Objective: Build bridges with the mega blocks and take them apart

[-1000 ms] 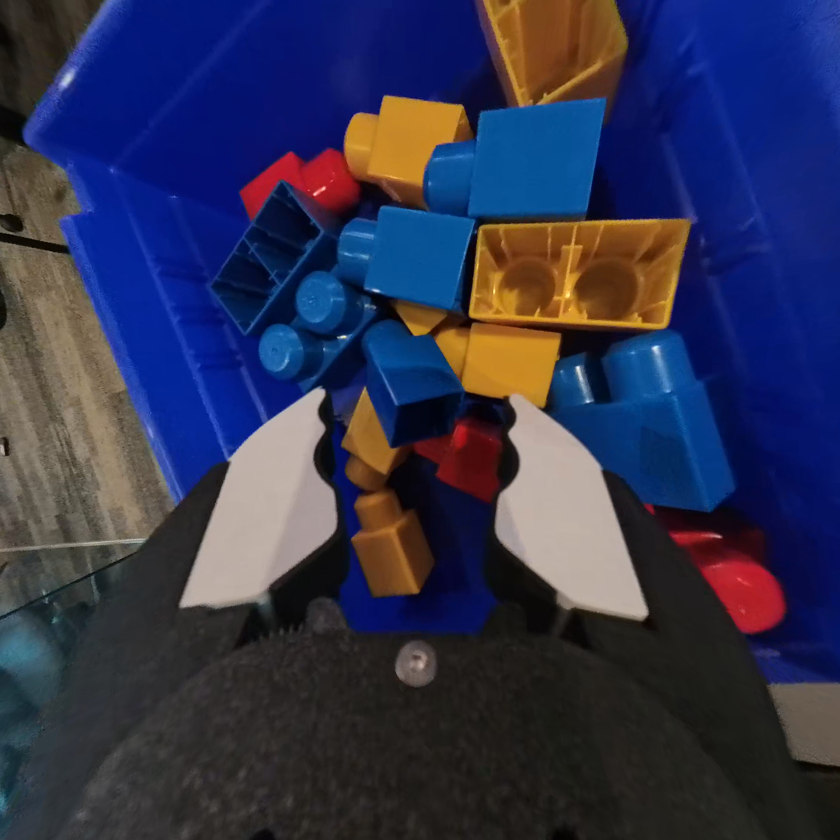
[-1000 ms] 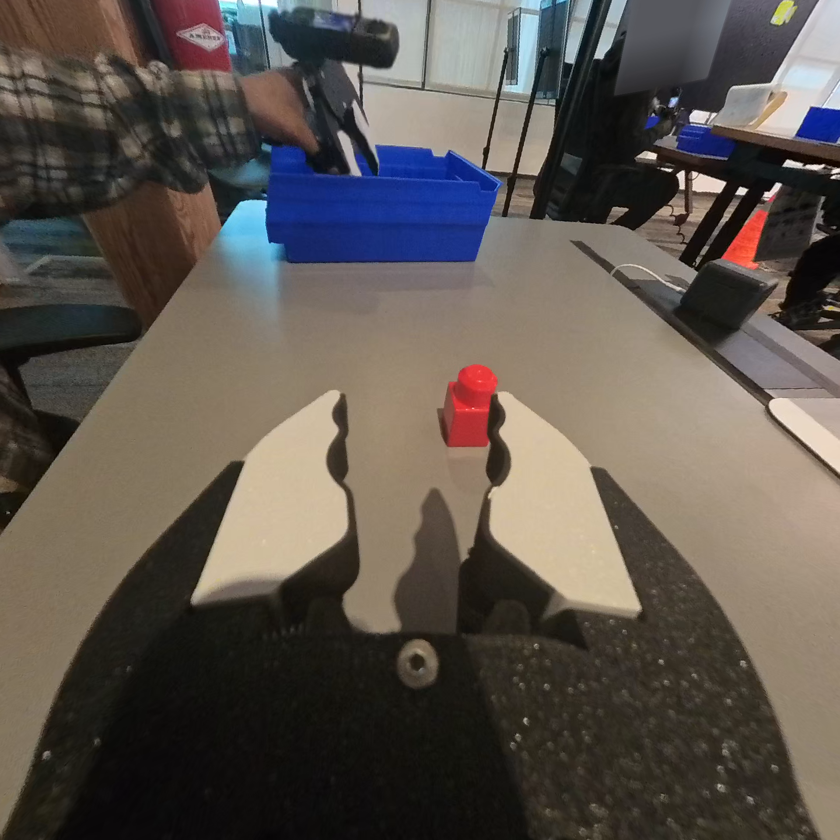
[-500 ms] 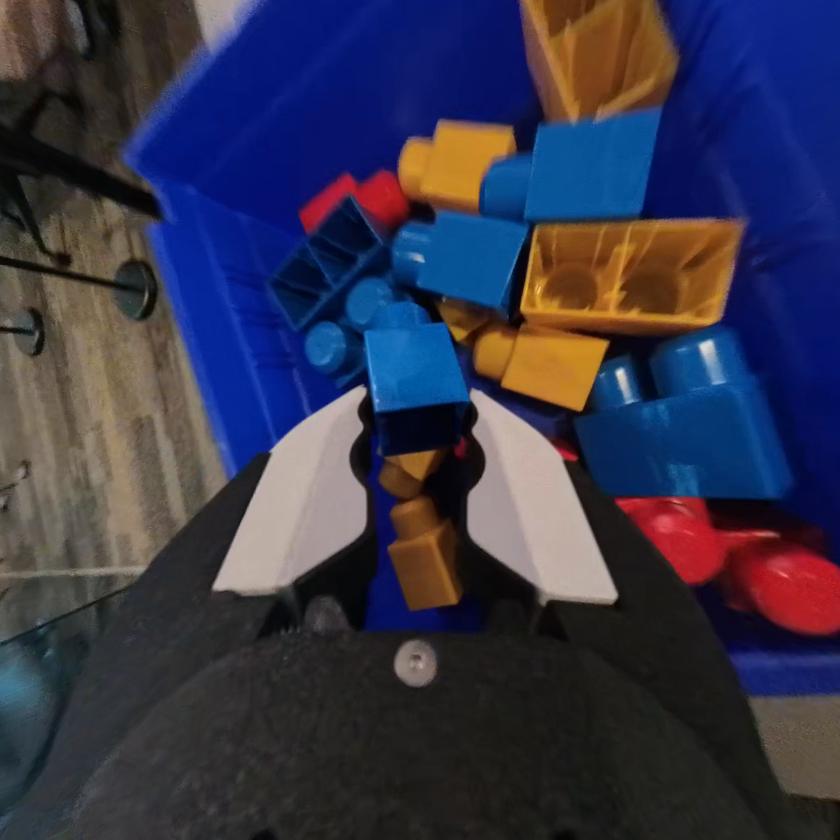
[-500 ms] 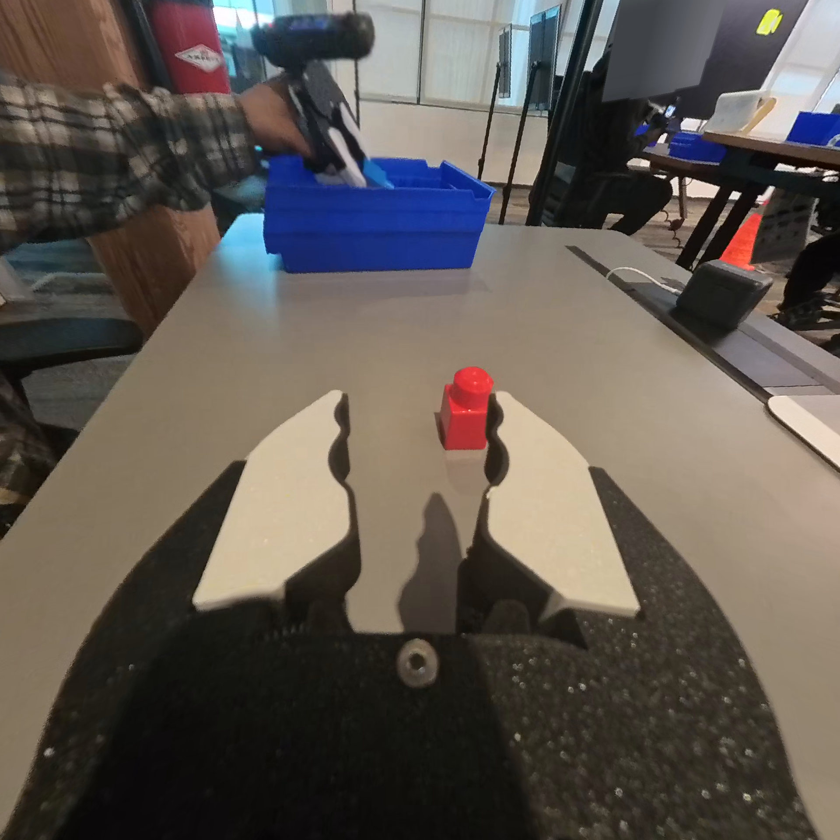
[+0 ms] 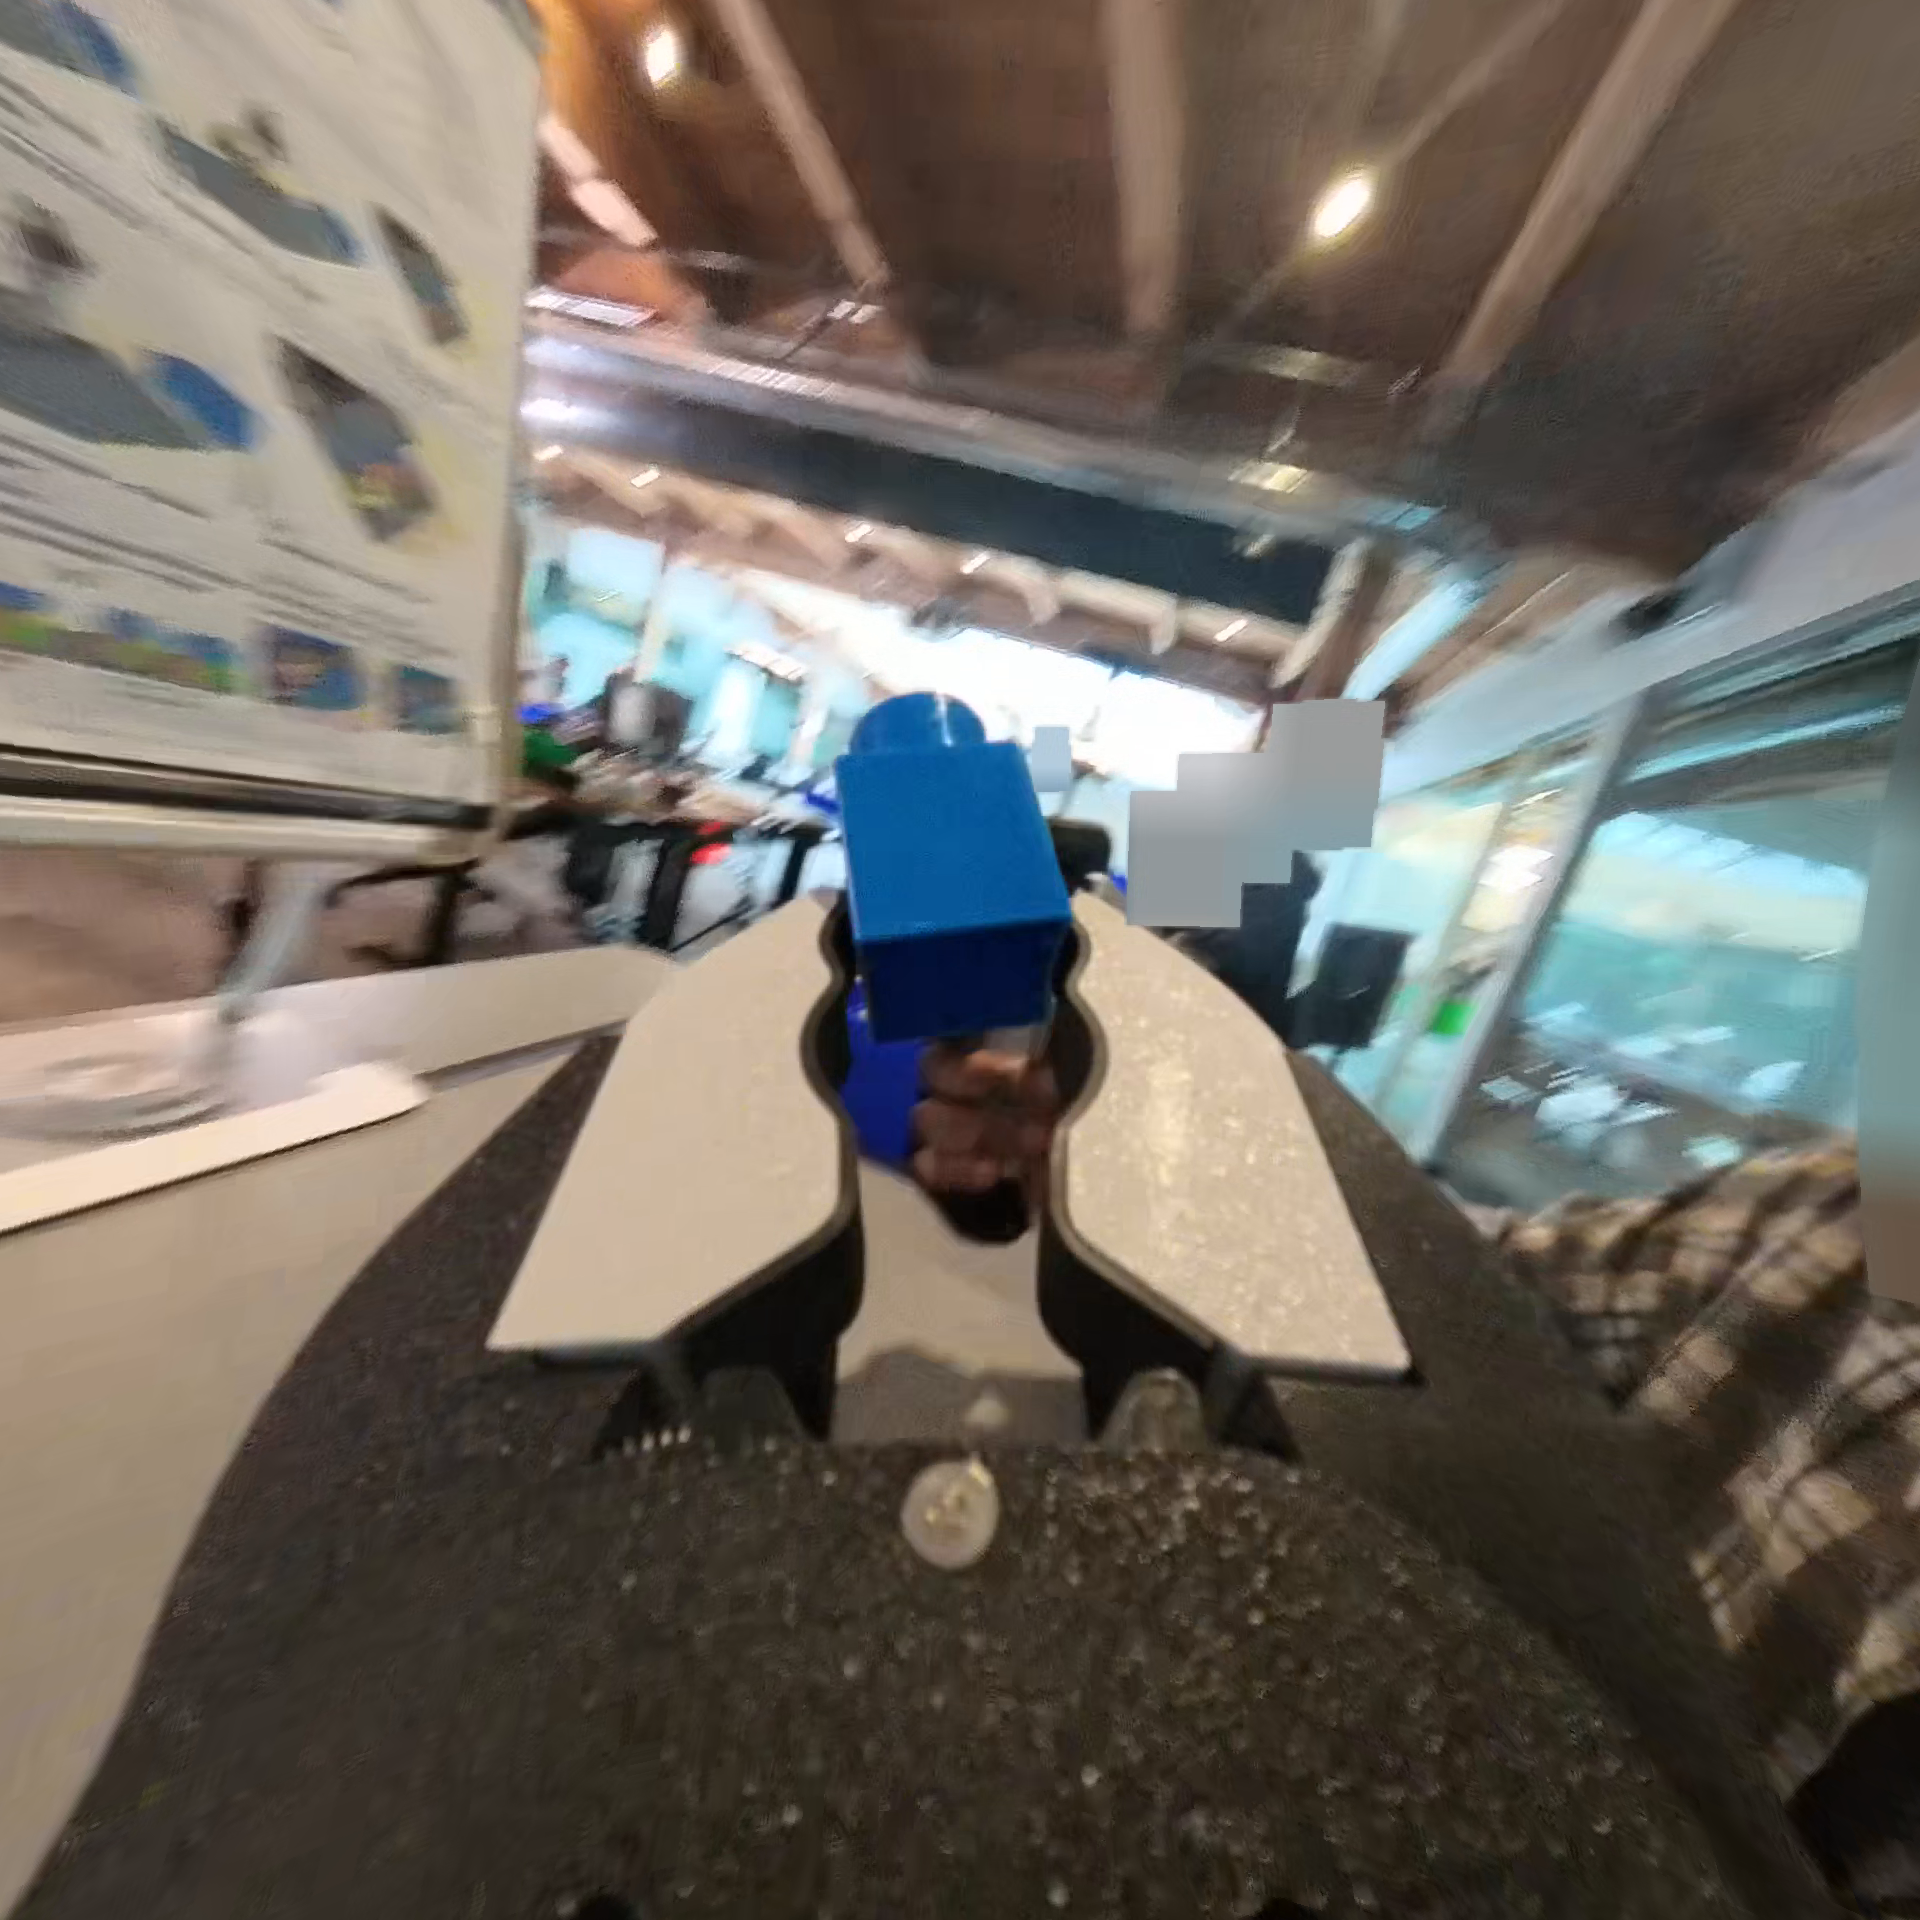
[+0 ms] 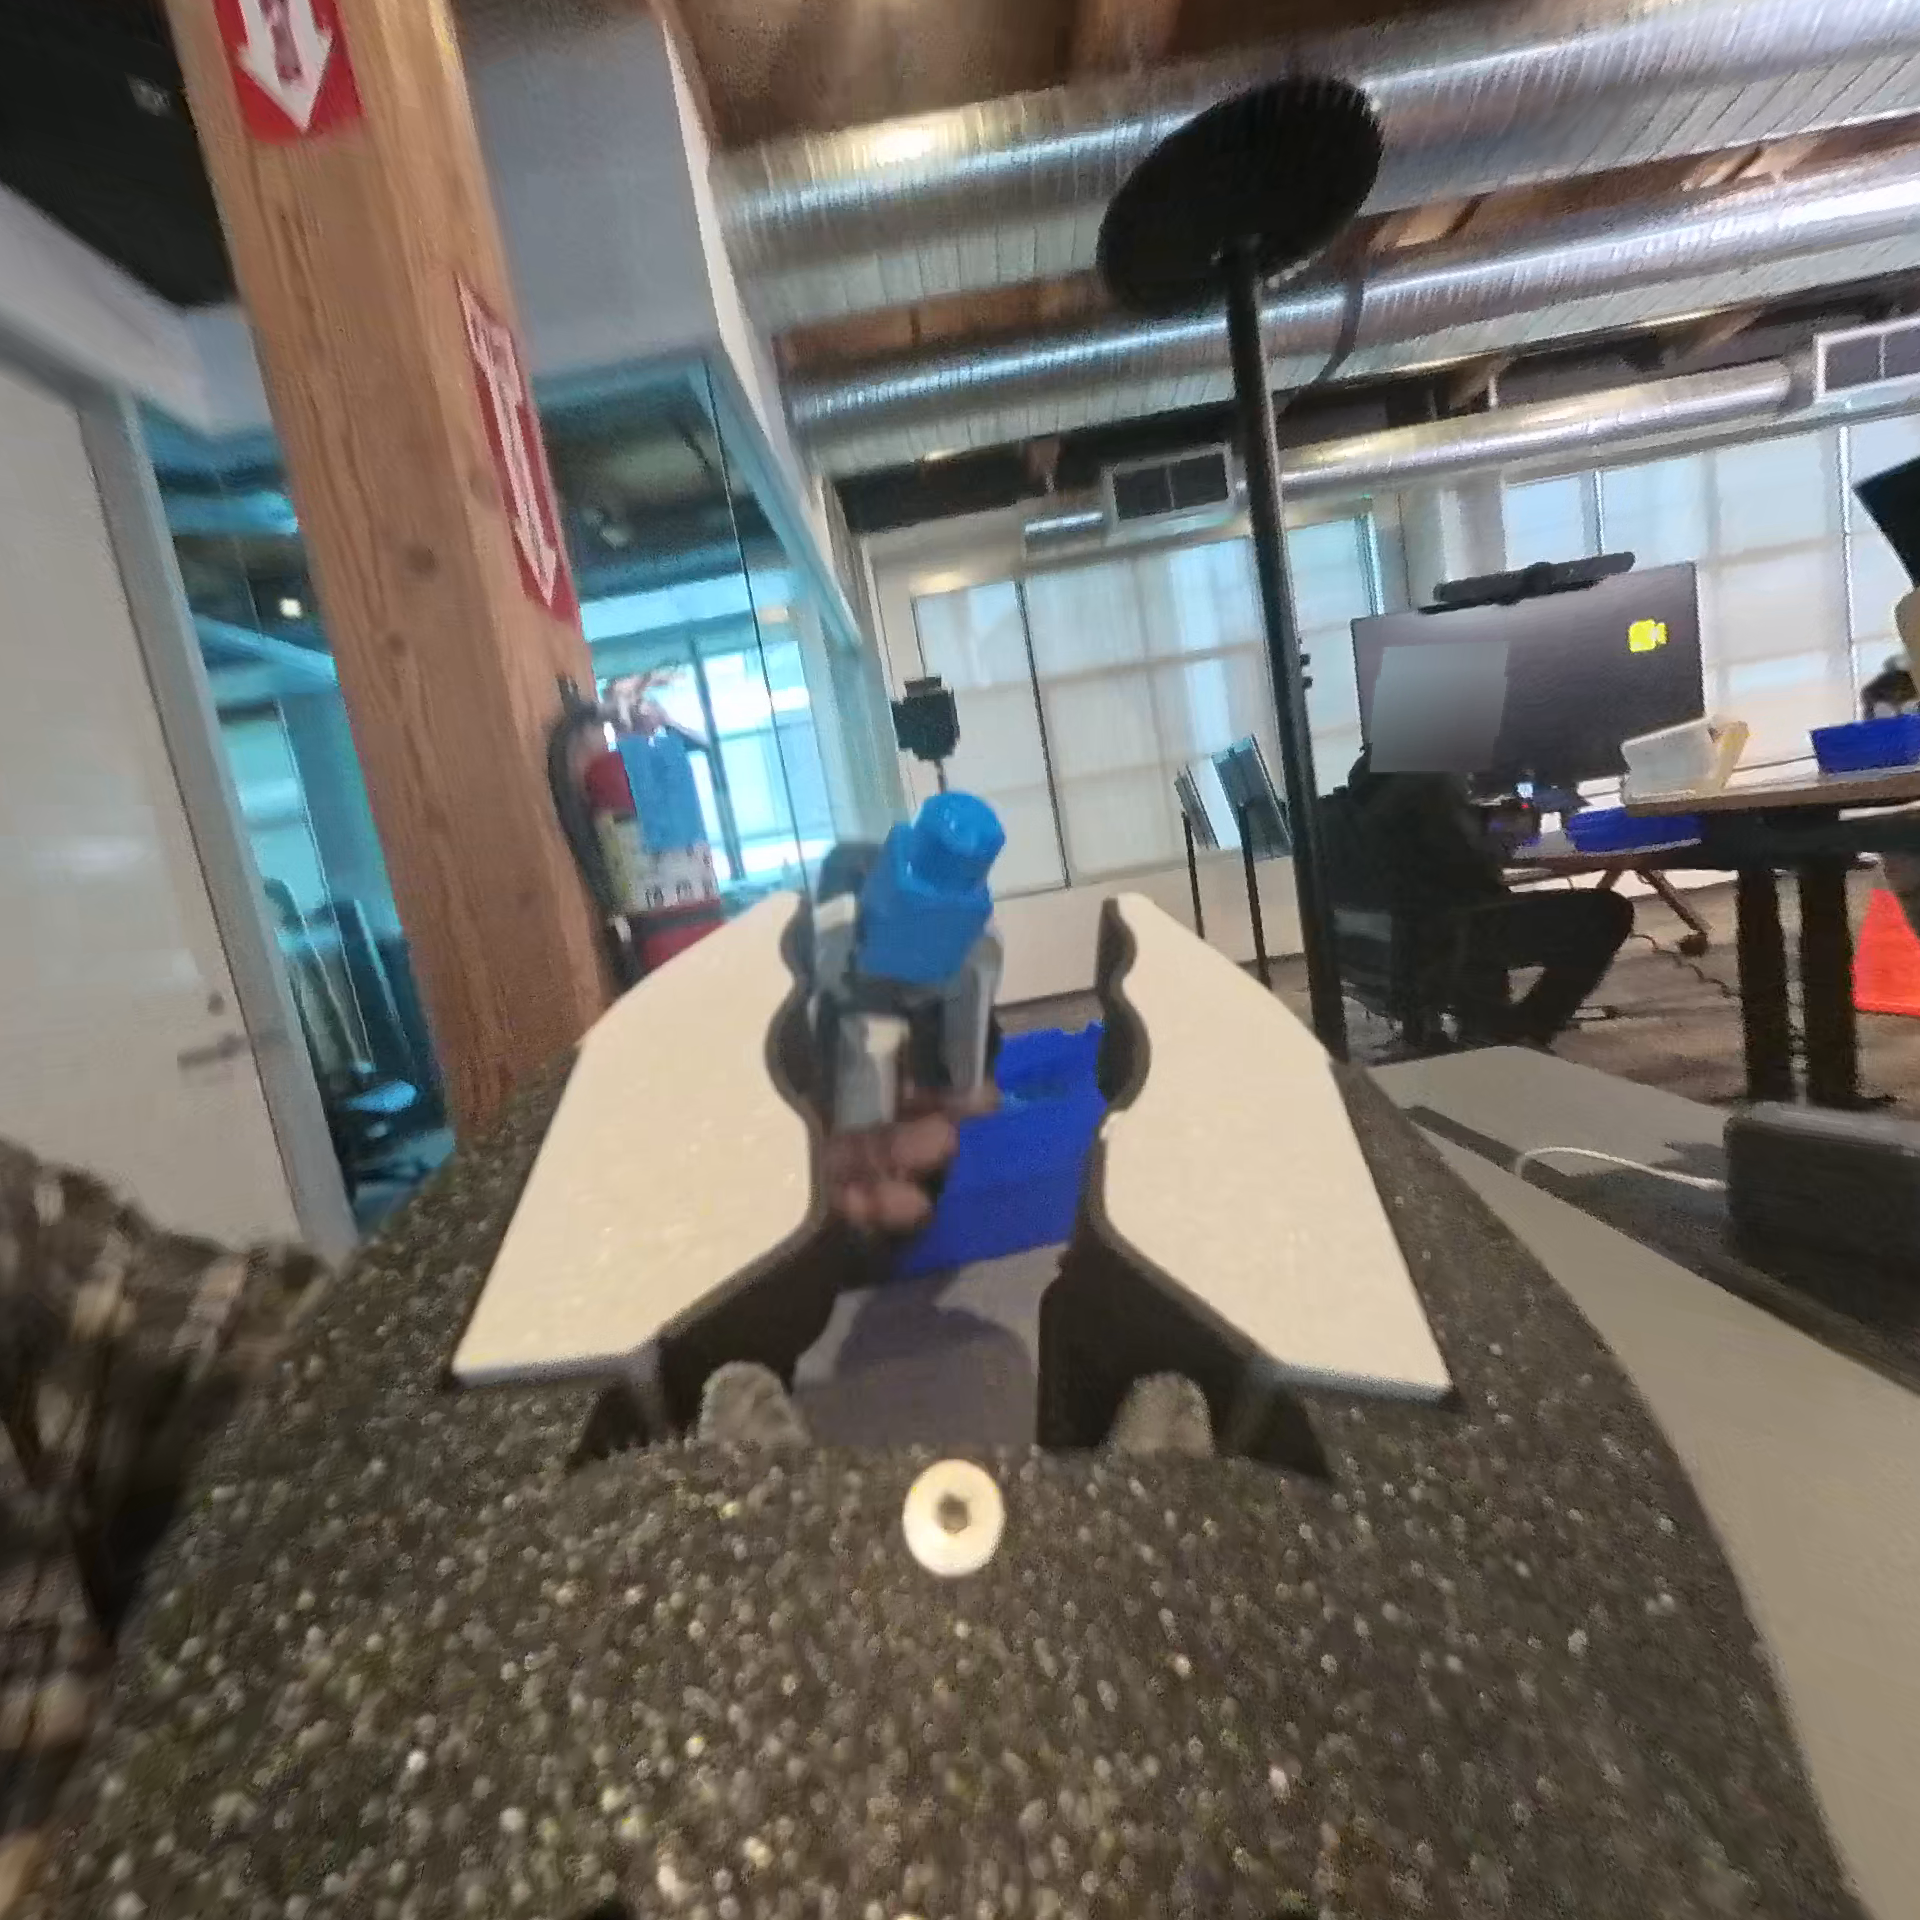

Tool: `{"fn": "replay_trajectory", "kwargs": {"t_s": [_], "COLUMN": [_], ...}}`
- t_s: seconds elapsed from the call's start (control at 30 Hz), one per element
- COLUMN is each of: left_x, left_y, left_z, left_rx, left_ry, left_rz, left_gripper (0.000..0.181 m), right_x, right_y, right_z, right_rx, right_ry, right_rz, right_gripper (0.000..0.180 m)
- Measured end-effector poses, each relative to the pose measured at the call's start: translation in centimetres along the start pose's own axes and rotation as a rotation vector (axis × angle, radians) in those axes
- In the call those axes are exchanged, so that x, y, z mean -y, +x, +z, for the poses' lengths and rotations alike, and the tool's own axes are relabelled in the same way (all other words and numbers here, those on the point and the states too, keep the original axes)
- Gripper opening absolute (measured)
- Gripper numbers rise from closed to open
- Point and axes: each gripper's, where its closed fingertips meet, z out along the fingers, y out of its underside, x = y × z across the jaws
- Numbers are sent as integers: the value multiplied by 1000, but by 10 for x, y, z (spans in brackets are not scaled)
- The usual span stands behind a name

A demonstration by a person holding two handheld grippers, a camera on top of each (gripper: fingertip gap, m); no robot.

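In the left wrist view, the left gripper (image 5: 954, 961) is clamped on a single-stud blue block (image 5: 951, 883), pinched at its lower half between the fingertips so the stud points up and stays free for stacking. Behind the block a hand (image 5: 982, 1127) shows (probably the one working the other tongs).

In the right wrist view, the right gripper (image 6: 951, 925) stands apart and empty. Just beyond its left finger (image 6: 665, 1132), the same block rides upright, with the blue bin (image 6: 1023, 1153) on the grey table (image 6: 1704, 1392) behind.
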Motion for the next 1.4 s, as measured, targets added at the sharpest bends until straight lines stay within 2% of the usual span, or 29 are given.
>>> {"fn": "replay_trajectory", "kwargs": {"t_s": [0.07,0.17,0.33,0.47,0.53,0.63,0.73,0.8,0.9,1.03,1.2,1.4], "left_x": [-19,-43,-52,-58,-65,-78,-79,-74,-72,-72,-83,-92], "left_y": [-1,-5,-4,-1,-1,-6,-32,-51,-79,-86,-90,-87], "left_z": [21,36,35,35,38,36,15,-4,-30,-37,-38,-34], "left_rx": [-81,-107,-113,-133,-130,-121,-5,80,199,215,254,235], "left_ry": [46,50,41,27,-5,-135,-257,-319,-369,-351,-434,-482], "left_rz": [-57,-75,-64,-87,-86,-87,-7,63,124,77,161,180], "left_gripper": [36,36,36,37,36,36,51,53,52,47,44,41], "right_x": [2,-2,-22,-35,-34,-38,-36,-49,-88,-127,-166,-191], "right_y": [6,8,5,3,2,0,10,20,31,40,55,60], "right_z": [8,15,27,35,36,32,9,-13,-42,-52,-61,-76], "right_rx": [-5,15,57,95,106,93,44,23,23,46,28,40], "right_ry": [31,45,10,-14,-18,-171,-364,-533,-721,-772,-854,-961], "right_rz": [46,90,145,202,198,56,-114,-221,-260,-260,-255,-247], "right_gripper": [52,47,46,30,29,29,29,29,29,29,29,29]}}
